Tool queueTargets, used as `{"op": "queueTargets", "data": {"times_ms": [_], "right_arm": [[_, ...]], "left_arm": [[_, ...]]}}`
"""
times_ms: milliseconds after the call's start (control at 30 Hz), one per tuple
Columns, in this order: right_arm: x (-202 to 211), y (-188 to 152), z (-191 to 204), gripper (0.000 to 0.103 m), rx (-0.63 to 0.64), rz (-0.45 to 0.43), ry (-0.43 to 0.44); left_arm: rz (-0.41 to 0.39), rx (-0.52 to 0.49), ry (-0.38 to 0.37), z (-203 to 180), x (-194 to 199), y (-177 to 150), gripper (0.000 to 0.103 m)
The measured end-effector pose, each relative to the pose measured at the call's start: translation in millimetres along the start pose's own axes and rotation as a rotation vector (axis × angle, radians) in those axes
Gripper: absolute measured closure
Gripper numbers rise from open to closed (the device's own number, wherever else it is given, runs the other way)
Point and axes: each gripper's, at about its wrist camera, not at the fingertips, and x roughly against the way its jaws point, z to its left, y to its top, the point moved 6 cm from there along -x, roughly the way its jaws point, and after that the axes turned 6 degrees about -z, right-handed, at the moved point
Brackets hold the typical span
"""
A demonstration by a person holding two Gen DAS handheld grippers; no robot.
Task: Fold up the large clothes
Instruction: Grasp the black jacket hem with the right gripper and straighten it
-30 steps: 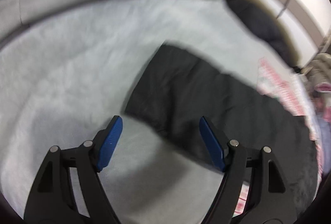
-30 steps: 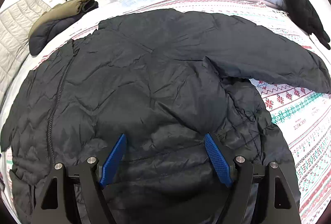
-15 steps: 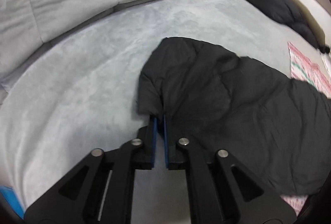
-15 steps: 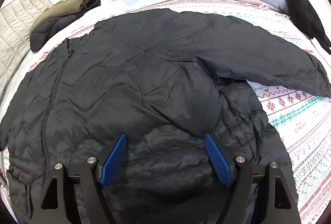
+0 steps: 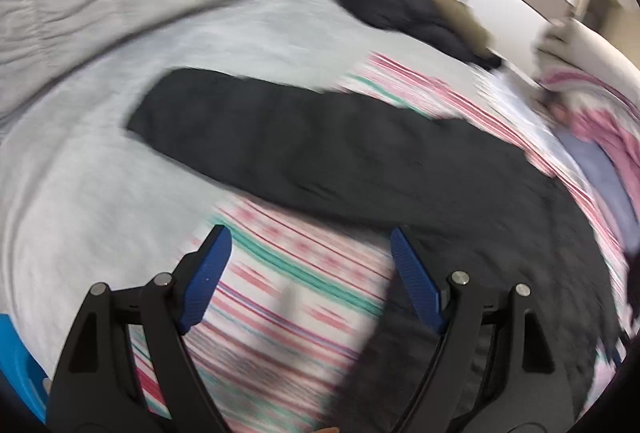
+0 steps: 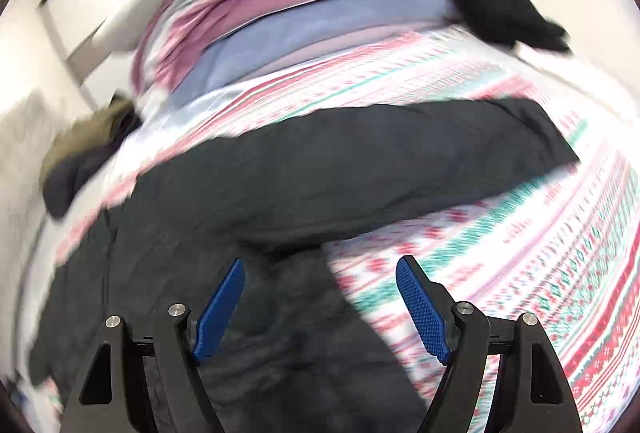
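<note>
My left gripper [image 5: 308, 265] hangs spread over the striped patterned bedspread [image 5: 288, 297], just before the long sleeve of the black puffer jacket [image 5: 304, 149], which reaches left onto the pale grey blanket [image 5: 80, 193]. My right gripper [image 6: 320, 289] hangs spread over the jacket's right edge. The stacked pink and blue bedding [image 6: 304, 9] lies behind, at the bed's far edge.

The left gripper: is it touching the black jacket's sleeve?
Apart. In the left wrist view the open left gripper shows striped blanket between its fingers; the jacket sleeve lies beyond.
</note>
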Motion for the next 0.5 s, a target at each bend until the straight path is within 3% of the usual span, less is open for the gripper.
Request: {"op": "queueTargets", "data": {"times_ms": [67,133,200,400,500], "right_arm": [[-2,7,-24,0.023,-0.077,0.002,0.001],[-5,12,-50,0.023,-0.139,0.004,-0.006],[-11,15,-67,0.023,-0.177,0.001,-0.025],[-36,23,-121,0.023,-0.261,0.022,-0.083],[-59,28,-146,0.023,-0.299,0.048,-0.123]], "left_arm": [[0.020,0.006,-0.061,-26,8,-13,0.018],[0.034,-0.006,-0.108,-55,18,-30,0.010],[0.028,-0.019,-0.127,-74,22,-42,0.005],[0.034,-0.170,-0.106,-127,19,-80,0.003],[0.038,-0.205,-0.093,-134,17,-86,0.002]]}}
